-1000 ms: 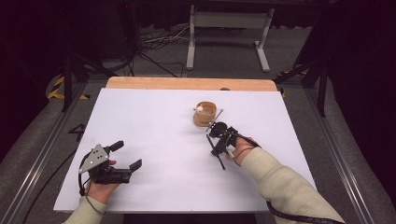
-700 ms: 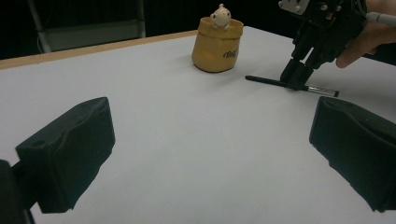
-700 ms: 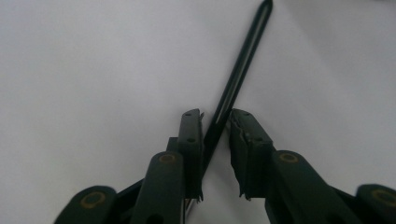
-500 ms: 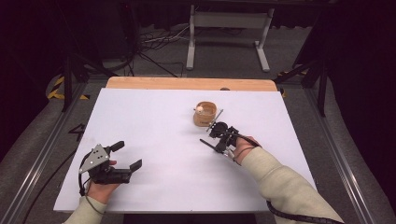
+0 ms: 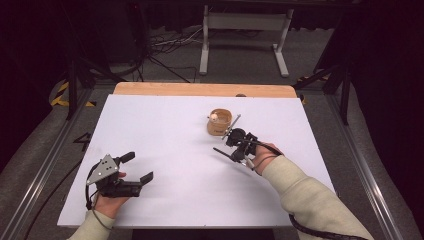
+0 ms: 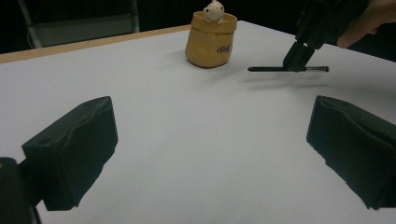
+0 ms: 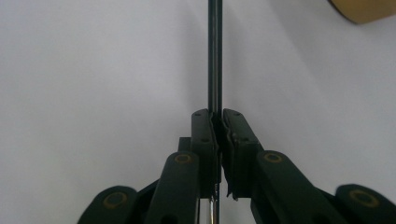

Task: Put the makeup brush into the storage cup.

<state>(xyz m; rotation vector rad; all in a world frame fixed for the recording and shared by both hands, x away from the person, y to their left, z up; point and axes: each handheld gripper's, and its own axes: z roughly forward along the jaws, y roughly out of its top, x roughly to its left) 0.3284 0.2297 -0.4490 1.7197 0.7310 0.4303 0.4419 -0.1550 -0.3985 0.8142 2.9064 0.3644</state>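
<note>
My right gripper (image 5: 236, 156) is shut on a thin dark rod (image 5: 220, 151), gripped near its middle and held level just above the white table (image 5: 165, 130). Its shadow lies beneath it. In the right gripper view the rod (image 7: 215, 56) runs straight up from the closed jaws of my right gripper (image 7: 217, 122). A small tan pot (image 5: 220, 122) with a tiny pale figure at its rim stands just beyond that hand. My left gripper (image 5: 137, 167) rests near the front left, open and holding nothing. Ahead of the left gripper (image 6: 212, 154) are the pot (image 6: 210, 39) and the rod (image 6: 266, 69).
A wooden strip (image 5: 200, 90) borders the table's far edge. Beyond it stand a pale metal frame (image 5: 245, 30) and cables on the dark floor. Metal rails run along both sides of the table.
My right gripper has turned, swinging the rod from pointing toward the person round to pointing left and level. The left gripper has stayed still.
</note>
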